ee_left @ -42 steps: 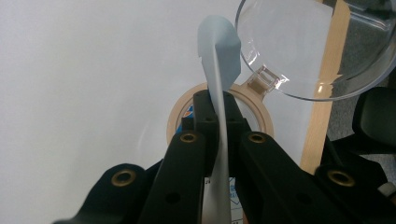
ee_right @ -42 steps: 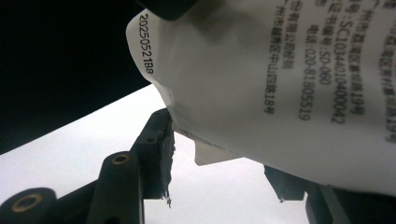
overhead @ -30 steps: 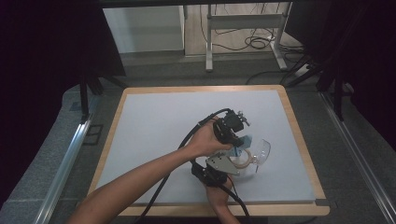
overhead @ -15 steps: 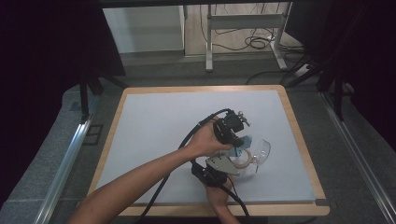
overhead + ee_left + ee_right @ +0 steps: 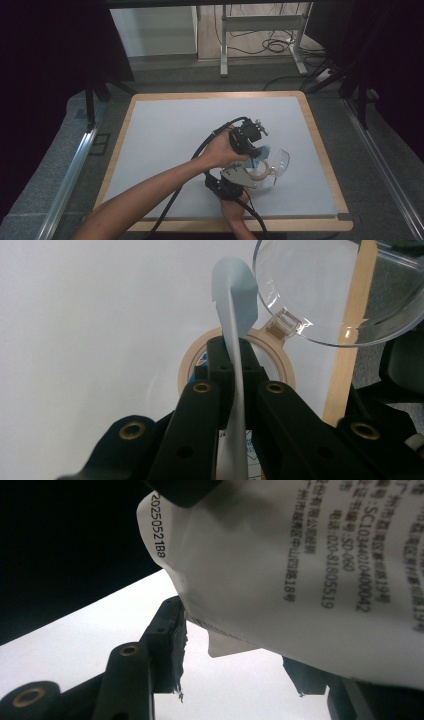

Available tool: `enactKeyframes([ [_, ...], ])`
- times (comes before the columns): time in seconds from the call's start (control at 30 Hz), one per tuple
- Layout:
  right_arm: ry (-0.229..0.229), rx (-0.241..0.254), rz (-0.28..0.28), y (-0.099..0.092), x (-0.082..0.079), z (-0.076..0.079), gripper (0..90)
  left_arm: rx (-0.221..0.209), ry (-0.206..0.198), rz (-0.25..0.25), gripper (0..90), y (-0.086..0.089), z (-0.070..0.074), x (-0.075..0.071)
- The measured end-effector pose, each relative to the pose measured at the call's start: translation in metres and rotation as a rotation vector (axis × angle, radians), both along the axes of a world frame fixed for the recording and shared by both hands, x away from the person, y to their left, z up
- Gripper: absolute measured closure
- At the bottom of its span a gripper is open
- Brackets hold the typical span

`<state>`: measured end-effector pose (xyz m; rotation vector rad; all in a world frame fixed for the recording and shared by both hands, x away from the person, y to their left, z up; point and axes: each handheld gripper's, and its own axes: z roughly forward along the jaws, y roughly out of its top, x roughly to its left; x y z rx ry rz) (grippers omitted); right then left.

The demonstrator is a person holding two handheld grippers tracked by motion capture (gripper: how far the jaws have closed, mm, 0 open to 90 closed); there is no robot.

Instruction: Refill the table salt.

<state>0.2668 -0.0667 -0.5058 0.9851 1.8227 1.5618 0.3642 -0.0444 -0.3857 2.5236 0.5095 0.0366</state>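
The pale blue packet [image 5: 234, 340] stands pinched edge-on in the closed left gripper [image 5: 235, 357] above a tape roll [image 5: 192, 357], while the right gripper [image 5: 235, 645] clamps its printed white end [image 5: 300, 565].

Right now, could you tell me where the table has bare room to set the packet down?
The white mat lies bare across its left half and along the far edge, up to the wooden rim. It is crowded near the right front, where both grippers, the tape roll and the clear lid bunch together.
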Motion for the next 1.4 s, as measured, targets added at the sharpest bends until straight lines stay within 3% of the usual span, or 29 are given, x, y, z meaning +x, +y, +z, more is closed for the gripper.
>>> enactKeyframes([
  [0.67,-0.009,-0.003,-0.005,-0.0006,0.0017,-0.0005,49.2,-0.004,-0.003,0.002,90.0,-0.0010,0.0014,0.0002],
  [0.9,-0.006,0.002,-0.006,-0.0007,0.0037,-0.0015,49.5,0.020,-0.008,-0.005,90.0,-0.0032,-0.0004,0.0007],
  [1.4,-0.015,-0.005,-0.005,-0.0014,0.0036,-0.0017,49.6,0.028,-0.002,-0.009,90.0,-0.0049,-0.0020,0.0005],
])
